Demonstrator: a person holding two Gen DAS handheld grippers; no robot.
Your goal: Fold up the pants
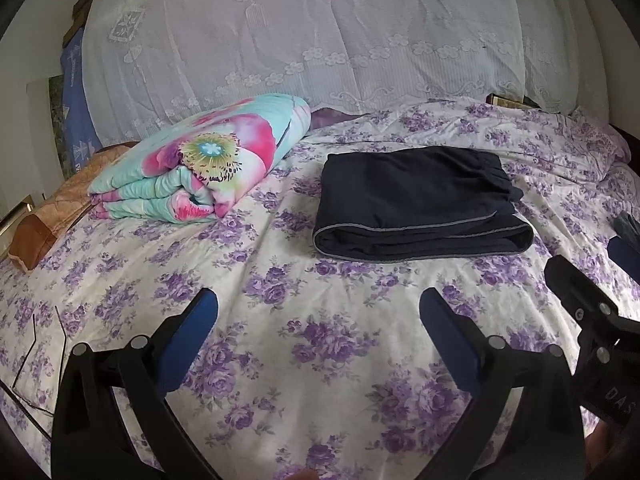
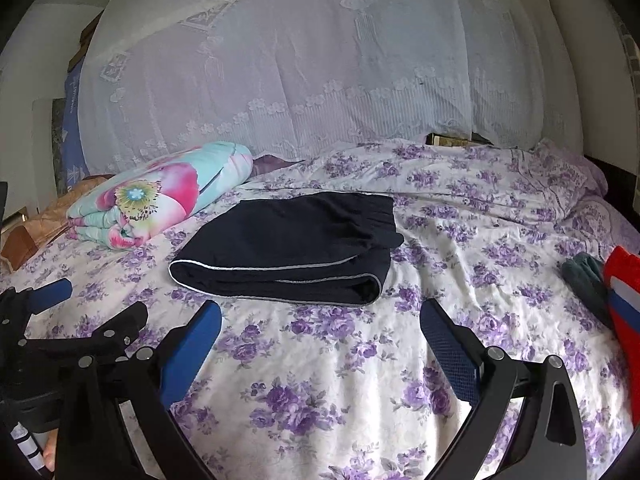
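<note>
Seen from the left wrist: a bed (image 1: 320, 320) under a white sheet with purple flowers, backed by a white lace curtain (image 1: 304, 40). On the left, a folded quilt (image 1: 208, 160) with a large pink flower; beside it, at the bed edge, a brown pillow (image 1: 44, 220). In the middle, toward the right, the pants (image 1: 416, 208), dark navy with a thin grey piping, lying as a compact rectangle in several layers, the folded edge toward the camera. Below, the left claw (image 1: 318, 320), blue pads spread wide, nothing between them, hovering over bare sheet, well apart from the pants. At the right border, part of the right claw (image 1: 592, 300), also apart from the garment. Seen from the right wrist: same bed (image 2: 360, 380), same curtain (image 2: 304, 60), the quilt (image 2: 160, 196) far left, the pants (image 2: 288, 248) now left of centre, near but not touching the right claw (image 2: 320, 332), which is spread wide too and empty. At the right border, a red cloth with a white and blue stripe (image 2: 624, 300) and something dark green (image 2: 584, 276) next to it; not clear what. At the lower left, the left claw (image 2: 80, 312), pointing toward the pants. To judge from this: folding seemingly finished, both claws withdrawn low above the bed. Next move, if any: only smoothing of the slightly loose upper right corner, or nothing more.
</note>
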